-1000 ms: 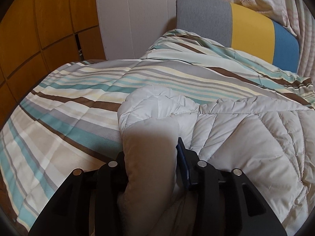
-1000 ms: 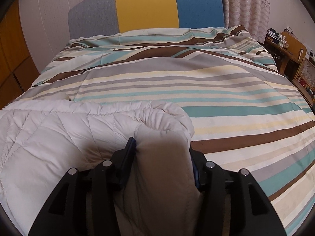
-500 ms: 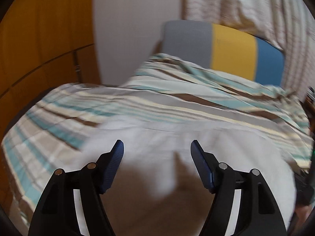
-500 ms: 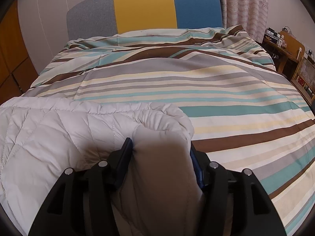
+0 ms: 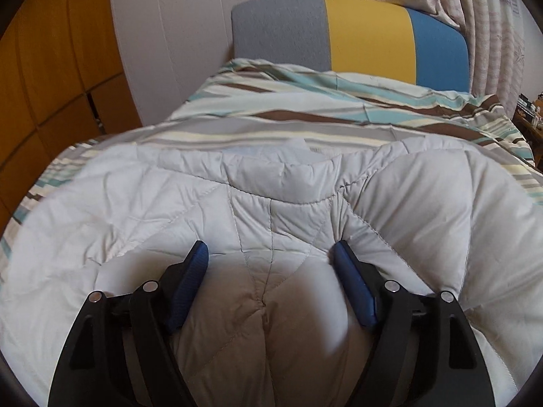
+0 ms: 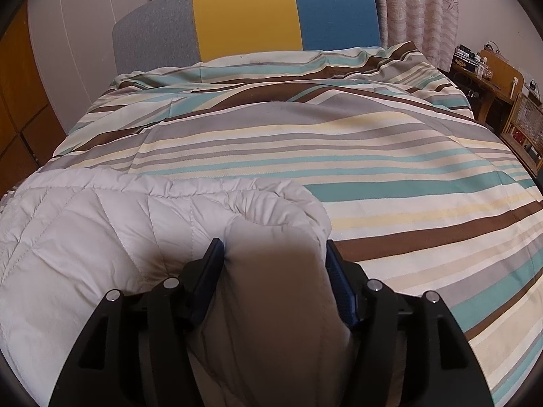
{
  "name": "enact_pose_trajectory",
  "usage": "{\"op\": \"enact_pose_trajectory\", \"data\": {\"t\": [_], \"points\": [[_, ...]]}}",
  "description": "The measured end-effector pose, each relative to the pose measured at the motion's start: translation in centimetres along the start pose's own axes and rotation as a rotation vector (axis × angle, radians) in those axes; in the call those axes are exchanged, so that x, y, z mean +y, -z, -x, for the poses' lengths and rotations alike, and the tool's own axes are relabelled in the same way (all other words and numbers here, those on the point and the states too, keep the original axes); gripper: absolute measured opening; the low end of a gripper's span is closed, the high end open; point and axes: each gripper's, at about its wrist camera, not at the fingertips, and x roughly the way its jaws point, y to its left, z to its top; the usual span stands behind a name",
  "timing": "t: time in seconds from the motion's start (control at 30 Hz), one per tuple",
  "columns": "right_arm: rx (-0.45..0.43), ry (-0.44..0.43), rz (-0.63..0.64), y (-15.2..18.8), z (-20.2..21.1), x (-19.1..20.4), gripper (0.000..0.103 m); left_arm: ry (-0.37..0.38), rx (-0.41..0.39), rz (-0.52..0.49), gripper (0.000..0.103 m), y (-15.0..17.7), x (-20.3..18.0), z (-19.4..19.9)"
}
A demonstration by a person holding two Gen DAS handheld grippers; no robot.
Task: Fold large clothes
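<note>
A pale grey quilted down jacket (image 5: 278, 210) lies on the striped bed, collar toward the headboard. My left gripper (image 5: 271, 257) is open, its blue-padded fingers (image 5: 195, 271) spread wide just above the jacket's back below the collar (image 5: 285, 176). In the right wrist view the jacket (image 6: 101, 224) spreads to the left. My right gripper (image 6: 273, 254) is shut on a thick folded edge of the jacket (image 6: 271, 271), which bulges up between the jaws.
The striped duvet (image 6: 339, 156) covers the bed. A grey, yellow and blue headboard (image 6: 247, 17) stands at the far end. Orange wooden cabinets (image 5: 44, 78) line the left side. A wooden desk and shelf (image 6: 502, 95) stand at the right. Curtains hang behind.
My left gripper has let go of the jacket fold, opened wide and moved right, over the jacket's back near the collar. My right gripper keeps its hold and has barely moved.
</note>
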Motion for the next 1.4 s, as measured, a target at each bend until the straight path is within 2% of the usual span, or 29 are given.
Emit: {"op": "enact_pose_trajectory", "data": {"t": [0.17,0.37,0.5,0.6,0.7,0.73,0.83,1.03,1.13,1.4], "points": [[-0.008,0.015,0.007,0.0,0.2,0.2,0.062,0.020,0.012,0.012,0.077,0.2,0.1,-0.6],[-0.054,0.018,0.004,0.1,2.1,0.1,0.073,0.031,0.007,0.024,0.077,0.3,0.3,-0.4],[-0.197,0.048,0.010,0.1,7.0,0.6,0.073,0.033,0.005,0.026,0.078,0.3,0.5,-0.4],[-0.248,-0.032,0.036,0.5,10.0,2.8,0.072,0.036,0.002,0.028,0.078,0.3,0.6,-0.4],[-0.228,-0.128,0.129,1.1,10.6,6.6,0.067,0.038,-0.002,0.031,0.078,0.4,0.7,-0.2],[-0.213,-0.163,0.160,1.2,10.3,8.1,0.062,0.040,-0.003,0.032,0.078,0.4,0.7,-0.2],[-0.183,-0.187,0.213,1.2,8.9,10.7,0.047,0.045,-0.004,0.038,0.078,0.4,0.9,-0.2],[-0.087,-0.200,0.161,2.3,4.5,10.7,0.049,0.056,-0.011,0.050,0.078,0.5,1.2,-0.1],[-0.059,-0.194,0.179,2.6,3.5,11.0,0.049,0.055,-0.009,0.050,0.078,0.5,1.2,-0.2],[-0.063,-0.150,0.214,3.4,2.0,11.8,0.049,0.053,-0.005,0.058,0.079,0.4,1.1,0.1]]}}
